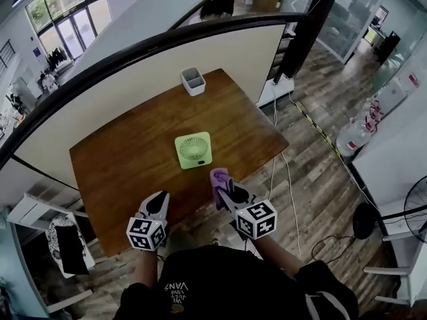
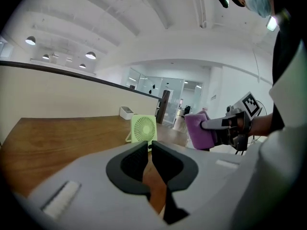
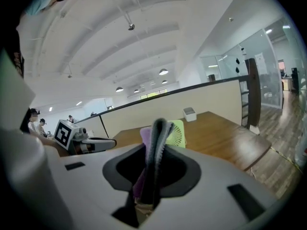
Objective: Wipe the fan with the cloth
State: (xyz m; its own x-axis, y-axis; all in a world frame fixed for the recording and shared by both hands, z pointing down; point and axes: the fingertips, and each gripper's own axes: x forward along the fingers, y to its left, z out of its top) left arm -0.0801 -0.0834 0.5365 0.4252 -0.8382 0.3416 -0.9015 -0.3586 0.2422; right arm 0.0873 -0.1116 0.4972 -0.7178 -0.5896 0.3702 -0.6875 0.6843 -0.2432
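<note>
A small light-green square fan (image 1: 193, 150) stands upright near the middle of the wooden table (image 1: 120, 159); it also shows ahead in the left gripper view as the fan (image 2: 143, 128) and partly behind the cloth as the fan (image 3: 177, 133). A purple cloth (image 1: 219, 181) is pinched upright in my right gripper (image 1: 223, 187), just short of the table's near edge and right of the fan; the cloth (image 3: 154, 143) fills its jaws. My left gripper (image 1: 159, 205) is shut and holds nothing, near the front edge; its jaws meet in the left gripper (image 2: 149, 153).
A small white-grey box (image 1: 193, 81) sits at the table's far edge against a cream partition (image 1: 133, 79). A white cable (image 1: 283, 172) trails over the wood floor right of the table. Another fan (image 1: 415, 209) stands at the far right.
</note>
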